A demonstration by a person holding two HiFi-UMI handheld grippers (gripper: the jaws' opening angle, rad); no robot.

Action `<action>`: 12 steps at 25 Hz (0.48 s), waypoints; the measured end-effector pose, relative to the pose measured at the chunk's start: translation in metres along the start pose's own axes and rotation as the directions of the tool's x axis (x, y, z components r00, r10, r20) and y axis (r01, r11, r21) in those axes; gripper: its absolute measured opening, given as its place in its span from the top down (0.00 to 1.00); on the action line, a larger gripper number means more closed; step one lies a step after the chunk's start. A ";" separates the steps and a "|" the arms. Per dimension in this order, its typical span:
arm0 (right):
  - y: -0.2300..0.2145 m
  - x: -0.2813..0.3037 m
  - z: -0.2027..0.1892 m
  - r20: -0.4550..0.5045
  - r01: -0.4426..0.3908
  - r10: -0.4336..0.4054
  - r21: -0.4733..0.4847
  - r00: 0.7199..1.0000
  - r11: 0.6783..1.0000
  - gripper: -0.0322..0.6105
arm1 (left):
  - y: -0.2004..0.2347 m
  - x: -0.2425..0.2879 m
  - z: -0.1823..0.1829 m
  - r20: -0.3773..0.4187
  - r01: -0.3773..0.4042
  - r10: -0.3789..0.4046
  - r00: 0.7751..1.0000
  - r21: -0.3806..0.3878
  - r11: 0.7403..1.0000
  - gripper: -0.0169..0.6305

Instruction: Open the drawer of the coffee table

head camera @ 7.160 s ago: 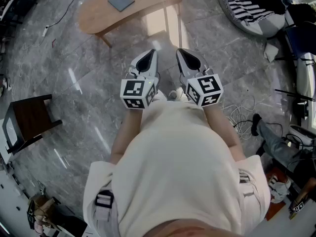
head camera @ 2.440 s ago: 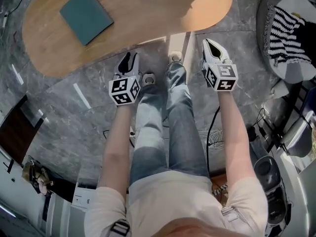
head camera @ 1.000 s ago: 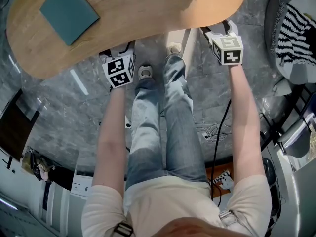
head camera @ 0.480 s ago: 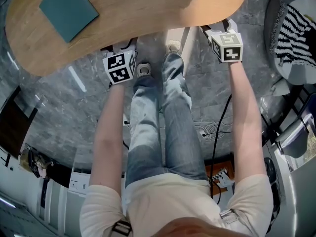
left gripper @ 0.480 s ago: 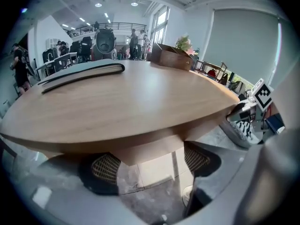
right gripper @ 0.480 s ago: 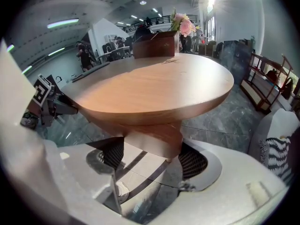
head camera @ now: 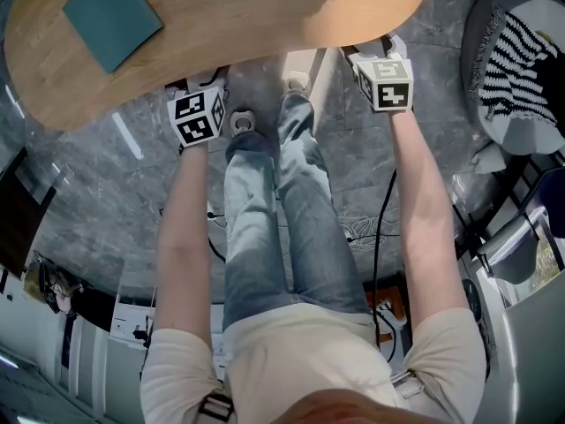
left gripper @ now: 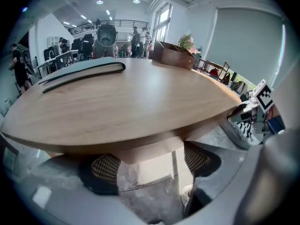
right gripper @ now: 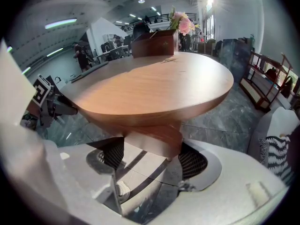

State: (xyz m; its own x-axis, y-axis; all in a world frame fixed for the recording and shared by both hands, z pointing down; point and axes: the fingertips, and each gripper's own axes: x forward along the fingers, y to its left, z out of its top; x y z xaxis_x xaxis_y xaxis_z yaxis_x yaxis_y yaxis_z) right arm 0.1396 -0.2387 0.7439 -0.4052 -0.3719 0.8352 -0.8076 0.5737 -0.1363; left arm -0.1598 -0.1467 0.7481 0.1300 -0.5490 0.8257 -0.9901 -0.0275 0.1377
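So the drawer, as best we can judge, is that wooden block tucked under the top of the coffee table, on the edge nearest us. It looks shut, sitting back under the overhang. We can't pick out a handle or lip on it from either gripper view.

Both grippers are up at that edge. The right gripper has its jaws wide apart with the block lined up in the gap. Nothing is pinched, and we can't tell if either pad touches the wood. The left gripper is spread open and empty too, aimed under the same overhang, with just wood and grey floor showing past its jaws. In the head view only the marker cubes show, since the jaws are under the rim.

We'd call this the approach step: lined up, no grip yet. Next, we reckon, is getting one gripper onto the drawer front or under its lip, closing on it, then pulling straight back toward our legs, kept level so it doesn't bind.

Further out there's a teal notebook lying on the top, a wooden box with flowers at the far end, and a striped cushion off to our right.
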 end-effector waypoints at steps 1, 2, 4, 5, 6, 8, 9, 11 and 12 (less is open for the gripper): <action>0.000 0.000 0.000 -0.001 -0.002 0.002 -0.001 1.000 1.000 0.38 | 0.000 -0.001 0.000 -0.002 -0.001 0.001 1.000 0.001 1.000 0.32; 0.000 -0.001 -0.002 -0.002 -0.005 0.005 -0.001 1.000 1.000 0.39 | -0.001 -0.001 -0.002 -0.006 -0.001 0.001 1.000 0.003 1.000 0.32; 0.001 -0.003 -0.006 -0.007 -0.008 0.008 0.001 1.000 1.000 0.39 | -0.002 -0.003 -0.005 -0.018 0.000 0.000 1.000 0.009 1.000 0.32; 0.001 -0.003 -0.008 -0.010 -0.009 0.009 0.003 1.000 1.000 0.39 | -0.002 -0.004 -0.006 -0.024 0.000 0.000 1.000 0.011 1.000 0.32; 0.001 -0.004 -0.010 -0.013 -0.008 0.008 0.003 1.000 1.000 0.39 | -0.003 -0.004 -0.008 -0.029 0.000 0.001 1.000 0.010 1.000 0.32; 0.003 -0.007 -0.014 -0.023 -0.006 0.006 0.005 1.000 1.000 0.39 | -0.004 -0.006 -0.012 -0.041 -0.001 0.001 0.999 0.005 1.000 0.32; 0.005 -0.008 -0.016 -0.028 -0.006 0.006 0.007 1.000 1.000 0.39 | -0.005 -0.008 -0.015 -0.047 -0.001 0.001 0.999 0.002 1.000 0.32; 0.008 -0.011 -0.021 -0.037 -0.008 0.009 0.010 0.999 1.000 0.39 | -0.006 -0.013 -0.022 -0.055 -0.003 0.003 0.998 -0.002 1.000 0.32; 0.009 -0.012 -0.024 -0.039 -0.009 0.009 0.011 0.999 1.000 0.39 | -0.007 -0.014 -0.024 -0.057 -0.004 0.004 0.998 -0.003 1.000 0.32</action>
State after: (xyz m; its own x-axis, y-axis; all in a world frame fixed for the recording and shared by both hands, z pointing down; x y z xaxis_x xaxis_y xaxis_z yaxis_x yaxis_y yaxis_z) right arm 0.1472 -0.2115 0.7451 -0.3956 -0.3377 0.8541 -0.8086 0.5691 -0.1495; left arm -0.1537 -0.1185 0.7485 0.1292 -0.5006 0.8560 -0.9904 -0.0229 0.1361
